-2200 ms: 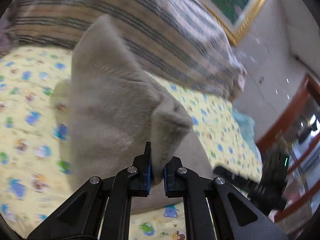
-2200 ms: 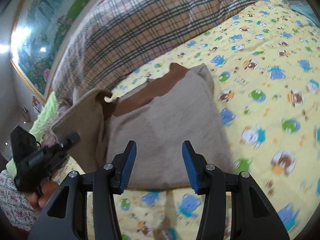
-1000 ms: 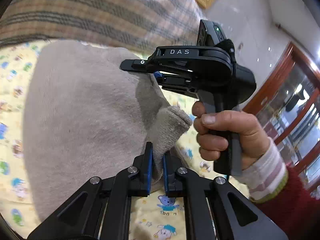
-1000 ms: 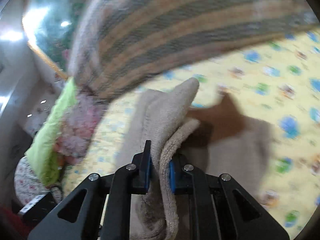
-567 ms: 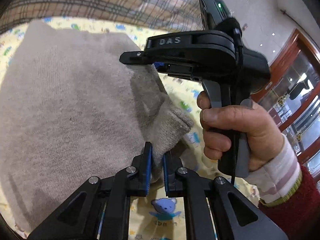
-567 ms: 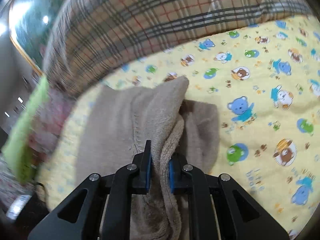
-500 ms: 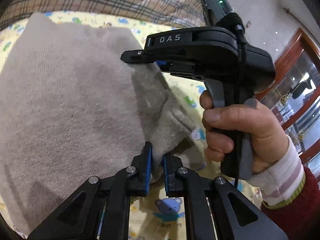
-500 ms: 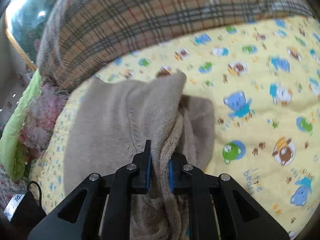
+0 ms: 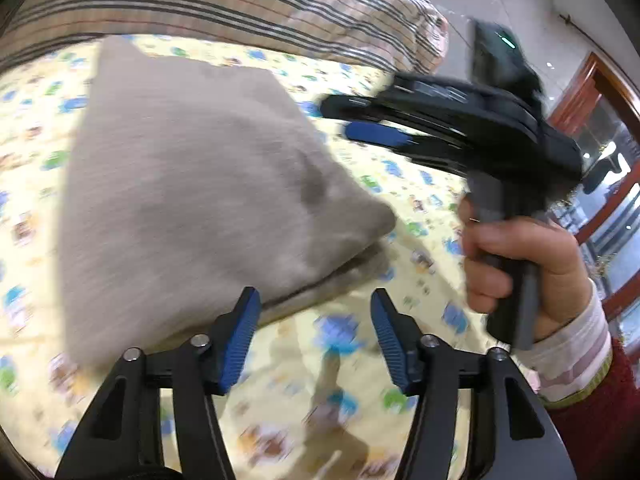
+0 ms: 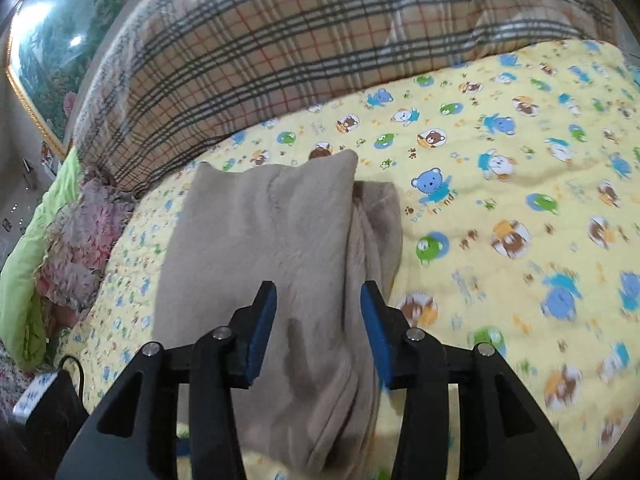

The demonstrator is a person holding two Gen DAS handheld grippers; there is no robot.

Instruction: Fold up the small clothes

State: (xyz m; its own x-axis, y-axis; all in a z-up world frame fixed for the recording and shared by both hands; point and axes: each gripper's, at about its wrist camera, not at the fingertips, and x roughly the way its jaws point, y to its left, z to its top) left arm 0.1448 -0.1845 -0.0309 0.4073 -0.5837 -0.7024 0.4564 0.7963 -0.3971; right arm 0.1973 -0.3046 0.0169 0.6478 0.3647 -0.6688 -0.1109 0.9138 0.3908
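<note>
A beige knitted garment [image 9: 192, 184] lies folded on the yellow cartoon-print sheet [image 9: 320, 412]. It also shows in the right wrist view [image 10: 272, 256], lying flat with a second layer sticking out on its right side. My left gripper [image 9: 316, 340] is open and empty, just off the garment's near right corner. My right gripper [image 10: 318, 332] is open and empty, with its jaws apart above the garment's near edge. The right gripper also shows in the left wrist view [image 9: 384, 128], blurred, held in a hand to the right of the garment.
A plaid quilt [image 10: 320, 40] is bunched along the far side of the bed. A pink floral cloth [image 10: 80, 240] and a green cloth [image 10: 24, 280] lie at the left. A framed painting [image 10: 52, 40] hangs behind. Red wooden furniture [image 9: 600, 120] stands at the right.
Both grippers have opened and let go of the garment's folded edge. The garment now lies flat on the sheet, and both grippers have drawn back from it.
</note>
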